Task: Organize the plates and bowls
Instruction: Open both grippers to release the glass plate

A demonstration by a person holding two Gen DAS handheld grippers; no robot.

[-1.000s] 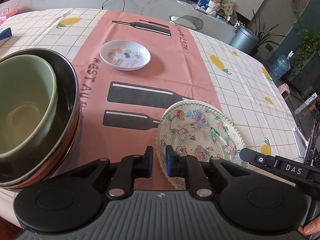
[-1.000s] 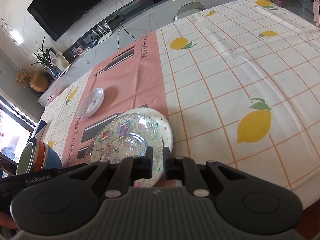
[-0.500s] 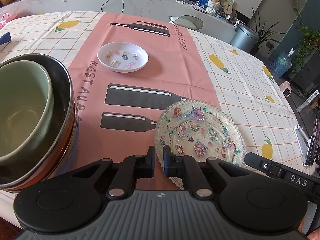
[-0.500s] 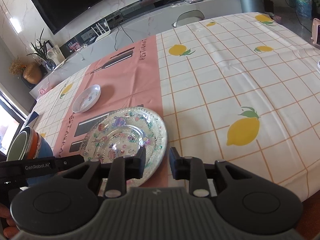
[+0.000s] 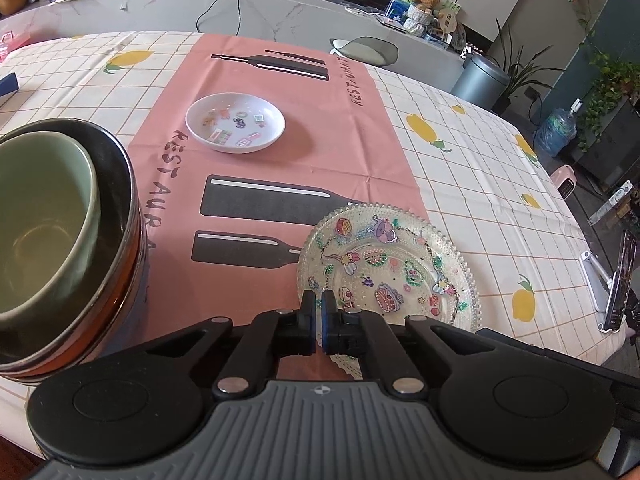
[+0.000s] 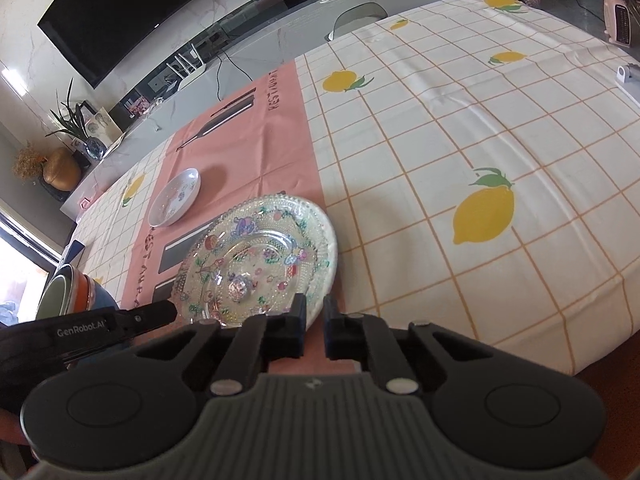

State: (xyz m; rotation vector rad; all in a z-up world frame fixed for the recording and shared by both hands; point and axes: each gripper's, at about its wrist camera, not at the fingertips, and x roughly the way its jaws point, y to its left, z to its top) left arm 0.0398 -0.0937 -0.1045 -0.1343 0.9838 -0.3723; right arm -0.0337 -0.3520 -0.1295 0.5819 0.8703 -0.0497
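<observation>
A clear glass plate with cartoon stickers (image 5: 386, 268) lies near the table's front edge; it also shows in the right wrist view (image 6: 256, 268), resting on a white plate. My left gripper (image 5: 318, 312) is shut and empty at its near left rim. My right gripper (image 6: 314, 320) stands slightly open and empty just in front of the plate's near rim. A small white dish with stickers (image 5: 235, 122) sits farther back on the pink runner; the right wrist view shows it too (image 6: 175, 197). A green bowl (image 5: 40, 216) is nested in a dark orange-sided bowl (image 5: 116, 240) at the left.
The table has a lemon-check cloth (image 6: 460, 140) with a pink runner (image 5: 280, 92). A phone on a stand (image 5: 620, 276) is at the right edge. A grey chair (image 5: 366, 50) stands behind the table. The left gripper's side arm (image 6: 92, 324) reaches in at left.
The right gripper opened off the plate's rim half a second ago and has since partly closed, empty. The left gripper's fingers closed. The glass plate now lies flat.
</observation>
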